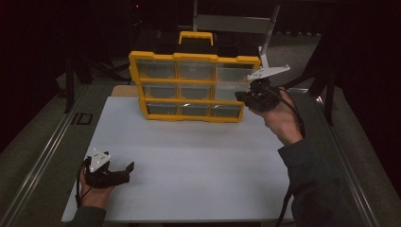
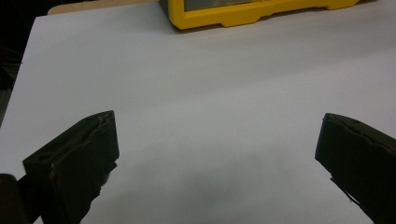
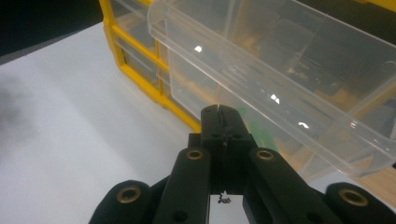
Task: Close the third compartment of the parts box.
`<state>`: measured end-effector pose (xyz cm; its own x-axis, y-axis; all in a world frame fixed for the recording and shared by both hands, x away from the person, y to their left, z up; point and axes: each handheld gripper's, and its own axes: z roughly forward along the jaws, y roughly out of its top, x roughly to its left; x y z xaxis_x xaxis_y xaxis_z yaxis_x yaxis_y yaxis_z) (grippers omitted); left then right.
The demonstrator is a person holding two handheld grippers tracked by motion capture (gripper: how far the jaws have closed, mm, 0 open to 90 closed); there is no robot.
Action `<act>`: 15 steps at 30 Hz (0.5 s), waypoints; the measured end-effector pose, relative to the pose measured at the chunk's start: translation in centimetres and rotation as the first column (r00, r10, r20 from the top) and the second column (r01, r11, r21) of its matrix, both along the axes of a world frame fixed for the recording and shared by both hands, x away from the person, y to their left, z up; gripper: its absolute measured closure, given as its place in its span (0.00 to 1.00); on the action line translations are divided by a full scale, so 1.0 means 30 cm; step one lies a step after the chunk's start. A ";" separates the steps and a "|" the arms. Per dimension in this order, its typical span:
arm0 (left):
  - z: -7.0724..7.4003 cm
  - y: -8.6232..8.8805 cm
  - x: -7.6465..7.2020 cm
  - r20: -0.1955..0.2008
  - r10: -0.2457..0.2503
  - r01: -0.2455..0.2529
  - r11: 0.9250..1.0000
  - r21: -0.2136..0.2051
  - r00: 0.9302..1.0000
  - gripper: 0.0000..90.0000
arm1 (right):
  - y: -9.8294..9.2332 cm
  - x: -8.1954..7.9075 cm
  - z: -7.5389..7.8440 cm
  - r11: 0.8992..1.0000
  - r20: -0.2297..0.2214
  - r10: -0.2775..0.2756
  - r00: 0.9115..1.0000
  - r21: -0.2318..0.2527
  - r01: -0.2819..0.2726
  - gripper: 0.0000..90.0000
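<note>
Left gripper (image 1: 124, 171) low at the near left corner of the white board (image 1: 189, 156), held in a hand, jaws spread wide with bare board between them. Seen along its own jaws (image 2: 217, 149): nothing between the pads, yellow cabinet edge (image 2: 243, 14) well beyond.

Right gripper (image 1: 242, 98) farther off at the right, raised, hand and dark sleeve (image 1: 317, 179) behind it. Jaws pressed together (image 3: 223, 122), tips meeting just under the front lip of a clear drawer (image 3: 280, 84); whether the lip is pinched cannot be told.

Drawer pulled partway out of the cabinet (image 1: 194, 87), at its right side, middle row. Contents blurred through the plastic.

Cabinet upright at the far edge of the board, yellow frame, three rows of three clear drawers, yellow handle (image 1: 196, 36) on top.
</note>
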<state>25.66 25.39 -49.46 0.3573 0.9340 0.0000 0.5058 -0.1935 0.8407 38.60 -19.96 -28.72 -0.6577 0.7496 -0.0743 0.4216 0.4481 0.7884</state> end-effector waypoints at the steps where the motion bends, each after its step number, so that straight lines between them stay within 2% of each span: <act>1: 0.000 0.000 0.000 0.000 -0.001 0.001 1.000 0.000 1.000 0.00 | 0.000 0.005 -0.004 1.000 0.000 -0.004 1.000 0.000 0.004 1.00; 8: -0.001 -0.001 0.000 -0.001 0.000 0.000 1.000 0.000 1.000 0.00 | -0.008 0.018 -0.029 1.000 -0.010 -0.018 1.000 0.012 0.018 1.00; 15: -0.001 -0.001 0.001 0.000 0.001 -0.001 1.000 0.001 1.000 0.00 | -0.011 0.024 -0.028 0.999 -0.006 -0.024 1.000 0.021 0.024 1.00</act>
<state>25.67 25.36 -49.48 0.3568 0.9342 0.0005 0.5062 -0.1938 0.8404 39.31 -20.29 -29.56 -0.6397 0.7667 -0.0545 0.4365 0.4207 0.7953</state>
